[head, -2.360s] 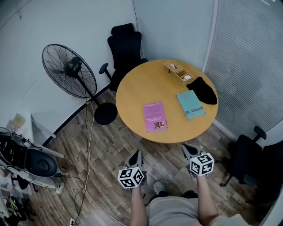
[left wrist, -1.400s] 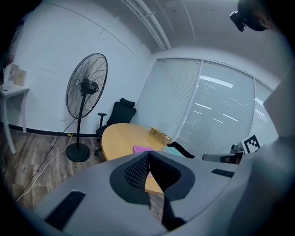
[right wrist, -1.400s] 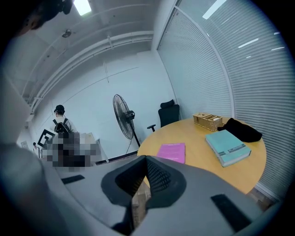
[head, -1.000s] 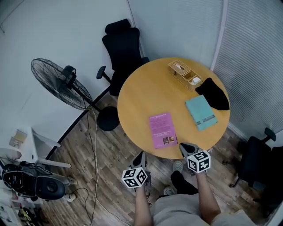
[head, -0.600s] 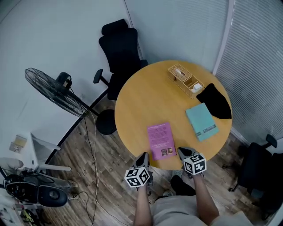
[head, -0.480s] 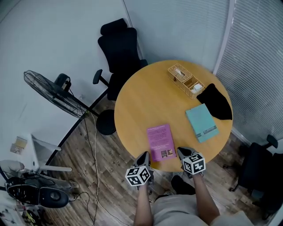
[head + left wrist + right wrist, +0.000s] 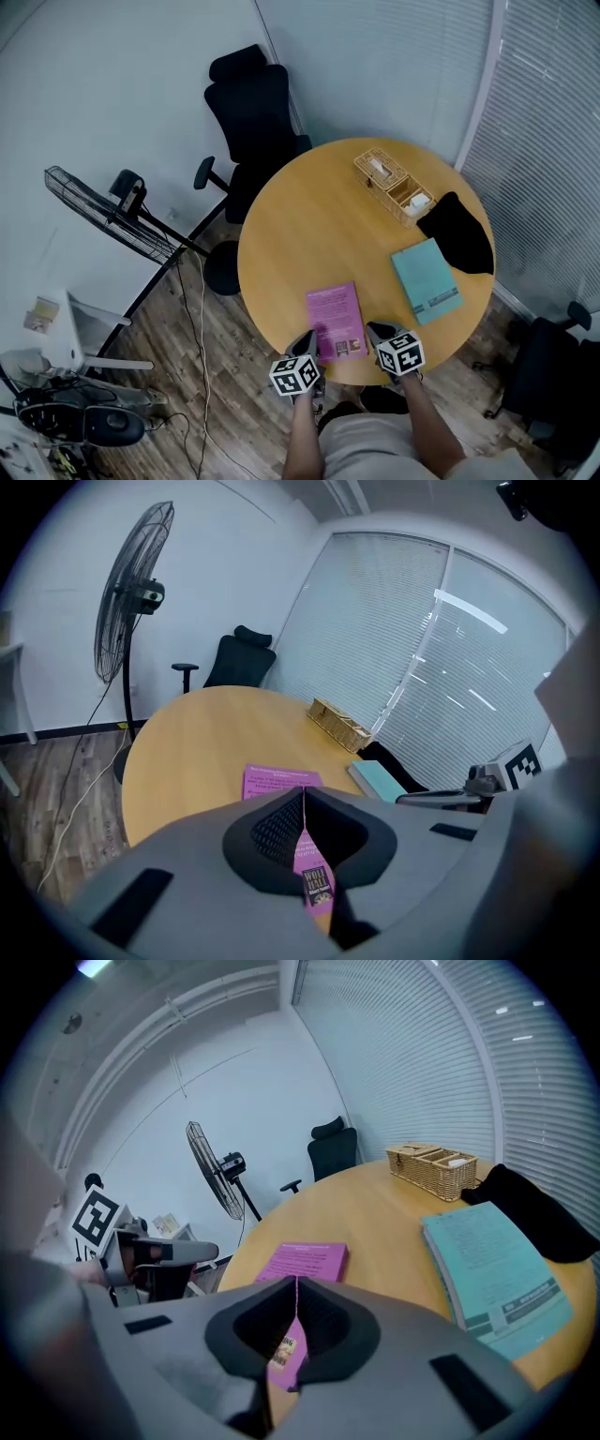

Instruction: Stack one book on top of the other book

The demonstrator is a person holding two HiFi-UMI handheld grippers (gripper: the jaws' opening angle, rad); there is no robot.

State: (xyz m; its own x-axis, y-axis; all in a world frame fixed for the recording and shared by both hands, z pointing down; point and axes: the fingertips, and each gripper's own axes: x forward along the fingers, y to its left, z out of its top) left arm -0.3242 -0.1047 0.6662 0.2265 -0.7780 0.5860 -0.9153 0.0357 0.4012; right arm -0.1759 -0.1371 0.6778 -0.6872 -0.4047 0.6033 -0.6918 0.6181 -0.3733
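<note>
A purple book (image 7: 335,319) lies flat near the front edge of the round wooden table (image 7: 300,225). A teal book (image 7: 427,279) lies flat to its right, apart from it. My left gripper (image 7: 308,339) is shut and empty at the table's front edge, by the purple book's near left corner. My right gripper (image 7: 376,331), also shut and empty, is by that book's near right corner. The left gripper view has its closed jaws (image 7: 303,796) over the purple book (image 7: 279,782). The right gripper view has its closed jaws (image 7: 296,1284) just short of the purple book (image 7: 307,1262), with the teal book (image 7: 492,1279) to the right.
A wicker basket (image 7: 394,187) and a black cloth (image 7: 459,231) sit at the table's far right. A black office chair (image 7: 251,112) stands behind the table, a floor fan (image 7: 108,211) to the left, and another dark chair (image 7: 544,375) at the lower right.
Both grippers have come forward and down, from over the floor to the table's front edge beside the purple book. Both stayed shut. The books have not moved.
</note>
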